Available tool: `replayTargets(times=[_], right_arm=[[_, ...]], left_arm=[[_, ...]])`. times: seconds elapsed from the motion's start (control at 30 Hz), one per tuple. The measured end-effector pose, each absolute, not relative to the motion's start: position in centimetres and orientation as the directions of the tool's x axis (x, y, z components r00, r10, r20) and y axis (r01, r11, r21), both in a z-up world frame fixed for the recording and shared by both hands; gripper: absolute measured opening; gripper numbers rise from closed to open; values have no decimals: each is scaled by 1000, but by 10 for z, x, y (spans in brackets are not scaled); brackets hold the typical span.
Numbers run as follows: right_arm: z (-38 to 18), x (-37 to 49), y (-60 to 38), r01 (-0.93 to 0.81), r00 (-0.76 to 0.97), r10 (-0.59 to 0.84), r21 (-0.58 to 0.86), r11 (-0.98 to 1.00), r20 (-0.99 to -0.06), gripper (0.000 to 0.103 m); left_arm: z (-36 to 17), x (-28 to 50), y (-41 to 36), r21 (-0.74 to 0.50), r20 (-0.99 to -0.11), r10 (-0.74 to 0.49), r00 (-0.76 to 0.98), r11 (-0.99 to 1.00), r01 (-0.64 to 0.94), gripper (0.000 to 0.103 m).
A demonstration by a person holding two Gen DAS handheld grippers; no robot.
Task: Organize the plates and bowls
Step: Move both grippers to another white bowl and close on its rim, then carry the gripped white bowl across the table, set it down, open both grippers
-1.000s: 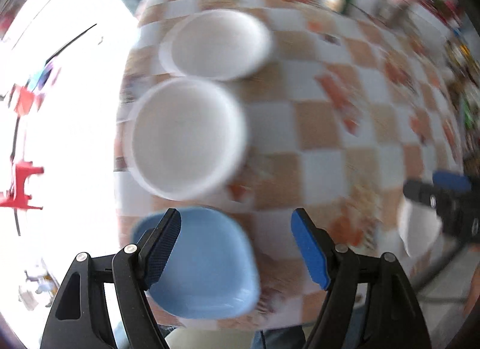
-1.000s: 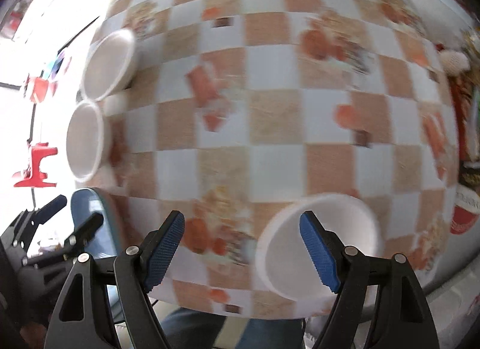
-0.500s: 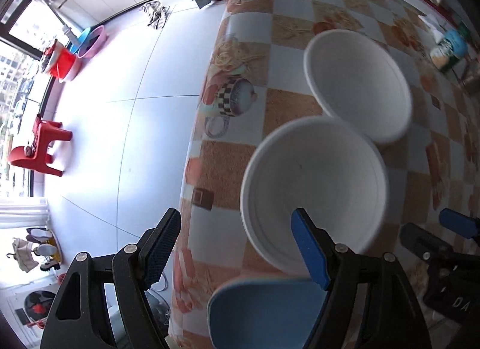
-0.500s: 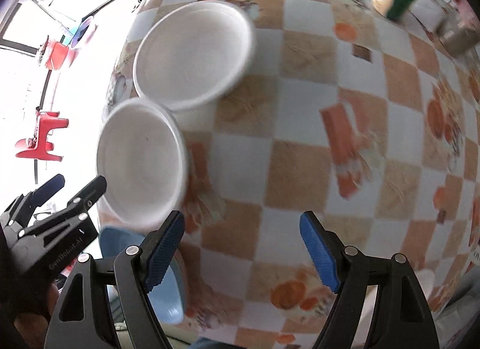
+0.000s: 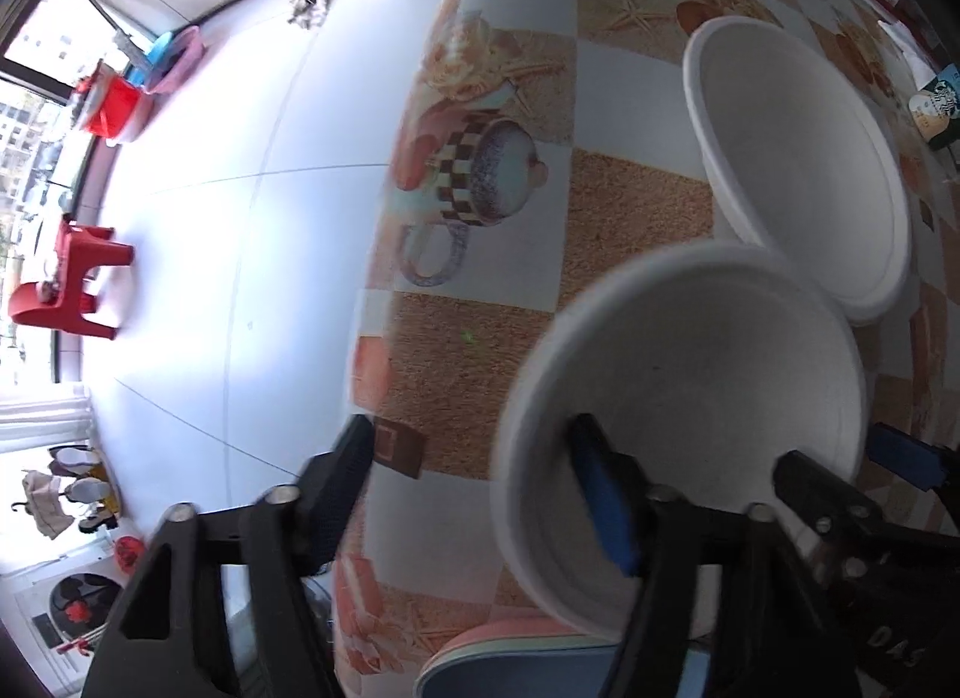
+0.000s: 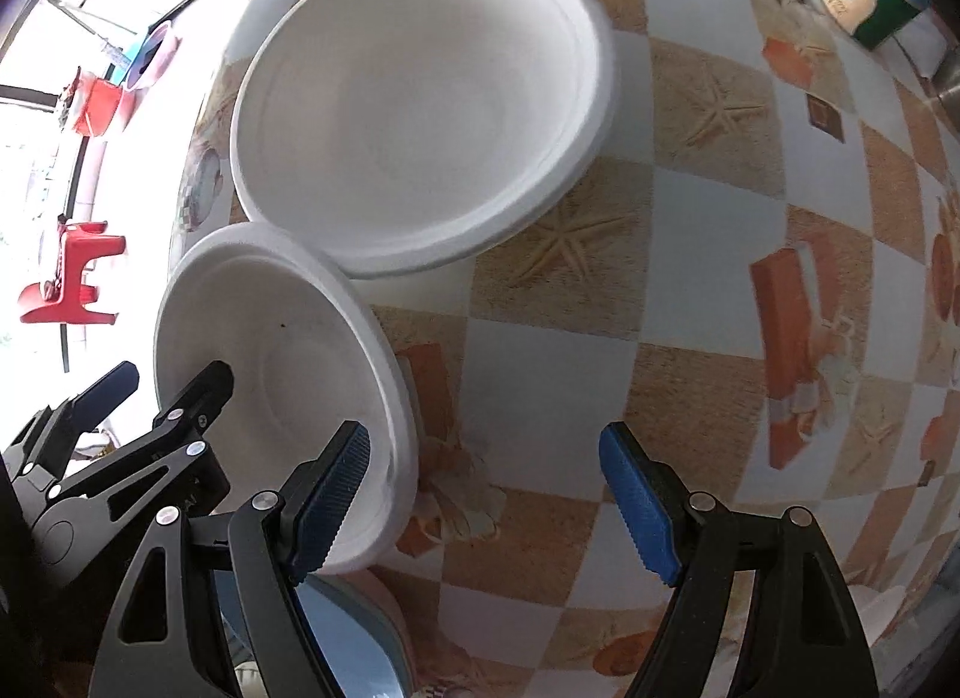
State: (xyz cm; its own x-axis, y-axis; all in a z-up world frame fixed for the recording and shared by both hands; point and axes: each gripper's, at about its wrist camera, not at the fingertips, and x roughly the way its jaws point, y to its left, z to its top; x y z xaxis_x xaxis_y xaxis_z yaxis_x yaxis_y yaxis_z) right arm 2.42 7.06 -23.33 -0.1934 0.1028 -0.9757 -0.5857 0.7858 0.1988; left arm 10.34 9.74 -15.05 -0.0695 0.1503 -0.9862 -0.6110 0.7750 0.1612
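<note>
Left wrist view: the left gripper (image 5: 474, 488) is seen astride the wall of the near white bowl (image 5: 708, 374), one finger inside, one outside; its jaws have just been closing, and pad contact cannot be told. The bowl sits at the table (image 5: 480, 350) edge, a wide white plate (image 5: 798, 158) touching its far rim, a blue dish (image 5: 528, 677) just beside it. Right wrist view: the right gripper (image 6: 480, 494) is held wide, empty, over the checkered cloth beside the bowl (image 6: 270, 350); the plate (image 6: 420, 98) lies beyond.
</note>
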Motion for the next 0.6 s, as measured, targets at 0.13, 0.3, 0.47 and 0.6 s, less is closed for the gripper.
replayTargets(times=[0.13,0.3,0.47,0.6], right_arm=[[-236,19,75,-589,-215,128,233,774,-968,60],[-245,16,72,-527,-302,182,323,786,-936,20],[-240,14,61,-558,-307,140,297,775,-941,17],[-240,18,33,-548,-299,118,271,791,-947,17]], left_arm=[[-152,105,96,85,-996,85,-30,778,-622,29],[-146,112,83,125,-991,131,-31,814,-567,26],[-145,115,63,116,-993,114,-38,830,-545,25],[-147,126,31,115,-993,107,-44,859,-499,26]])
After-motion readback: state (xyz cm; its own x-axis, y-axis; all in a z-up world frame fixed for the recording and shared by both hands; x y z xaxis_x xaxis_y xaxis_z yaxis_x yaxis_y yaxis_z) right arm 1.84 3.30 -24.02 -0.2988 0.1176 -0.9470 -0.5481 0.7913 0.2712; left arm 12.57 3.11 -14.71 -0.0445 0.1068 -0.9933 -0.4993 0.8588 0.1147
